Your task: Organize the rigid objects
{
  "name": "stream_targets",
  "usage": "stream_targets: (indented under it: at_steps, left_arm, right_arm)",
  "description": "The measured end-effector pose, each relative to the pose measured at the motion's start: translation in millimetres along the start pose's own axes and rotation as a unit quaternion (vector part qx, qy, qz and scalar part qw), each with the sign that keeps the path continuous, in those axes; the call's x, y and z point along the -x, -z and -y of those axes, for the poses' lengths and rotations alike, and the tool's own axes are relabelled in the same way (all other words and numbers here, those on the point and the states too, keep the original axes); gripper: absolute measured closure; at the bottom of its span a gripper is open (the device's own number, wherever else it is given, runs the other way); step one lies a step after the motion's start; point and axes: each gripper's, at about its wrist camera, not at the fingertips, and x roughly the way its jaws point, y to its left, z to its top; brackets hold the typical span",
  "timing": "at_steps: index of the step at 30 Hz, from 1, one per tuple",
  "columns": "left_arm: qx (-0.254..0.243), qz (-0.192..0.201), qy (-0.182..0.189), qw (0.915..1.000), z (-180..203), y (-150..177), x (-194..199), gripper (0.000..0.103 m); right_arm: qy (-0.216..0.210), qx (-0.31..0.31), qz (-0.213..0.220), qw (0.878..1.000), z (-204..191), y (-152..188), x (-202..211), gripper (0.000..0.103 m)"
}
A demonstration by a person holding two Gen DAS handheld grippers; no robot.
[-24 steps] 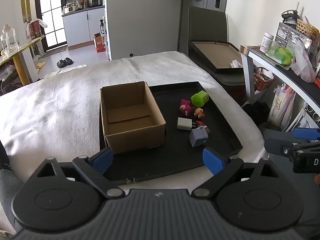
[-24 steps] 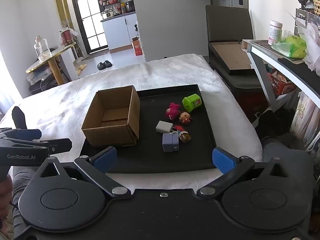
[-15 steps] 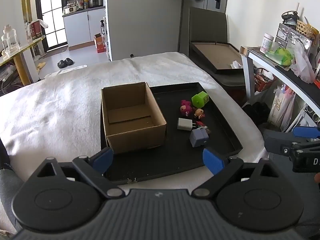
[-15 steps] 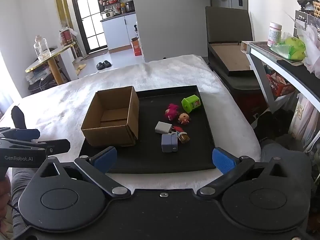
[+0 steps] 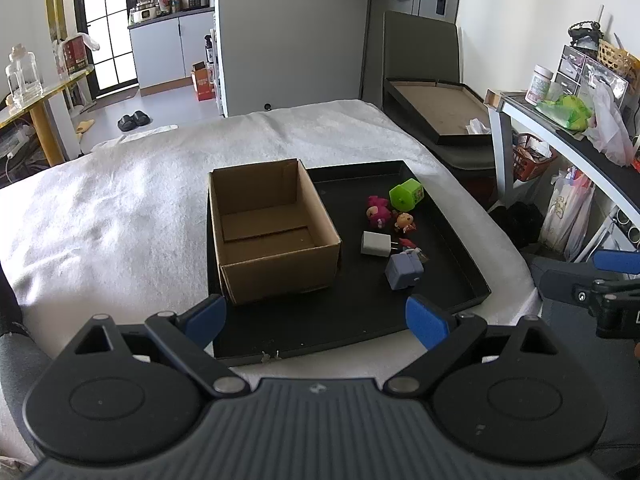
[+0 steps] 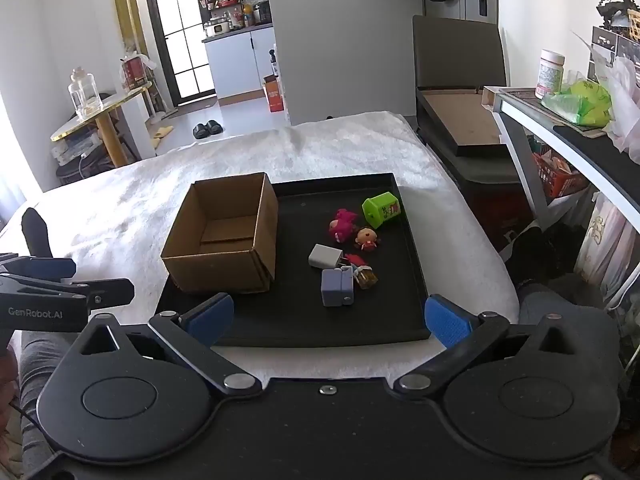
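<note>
A black tray (image 5: 460, 248) (image 6: 412, 248) lies on the white cloth. An open, empty cardboard box (image 5: 272, 236) (image 6: 224, 236) stands on its left half. To its right lie a green cube (image 5: 406, 195) (image 6: 381, 210), a pink figure (image 5: 377, 210) (image 6: 342, 226), a small doll (image 5: 405, 222) (image 6: 367, 238), a white charger (image 5: 375, 244) (image 6: 325, 257) and a lilac block (image 5: 403, 270) (image 6: 337, 287). My left gripper (image 5: 316, 320) is open and empty before the tray's near edge. My right gripper (image 6: 326, 320) is open and empty there too.
The white cloth (image 5: 120, 208) covers the surface around the tray. A grey chair with a flat carton (image 5: 436, 108) stands beyond the far right. A cluttered desk (image 5: 580, 148) runs along the right side. A gold-topped table (image 6: 100, 108) stands far left.
Both grippers have drifted slightly, so the tray and box sit a little differently in view. Nothing on the tray has moved and both stay open.
</note>
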Motion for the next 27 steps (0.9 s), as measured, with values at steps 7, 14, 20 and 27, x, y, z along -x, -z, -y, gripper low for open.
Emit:
stream_targets:
  at_steps: [7,14,20,27]
  left_arm:
    - [-0.003,0.004,0.002,1.0000,2.3,-0.5,0.8,0.007]
    - [-0.007,0.004,0.003,1.0000,5.7,-0.9,2.3,0.007]
    - [-0.008,0.007,0.006,0.9999,7.3,-1.5,4.0,0.007]
    - [-0.008,0.009,0.005,0.9999,8.8,-2.1,4.0,0.007]
  right_arm:
    - [0.003,-0.002,0.000,1.000,1.1,-0.4,0.1,0.000]
    - [0.005,-0.006,0.002,1.000,3.3,-1.0,1.3,0.000]
    - [0.006,-0.008,0.002,1.000,3.3,-1.3,1.5,0.000]
    - [0.007,-0.009,0.001,1.000,2.7,-0.9,2.5,0.000]
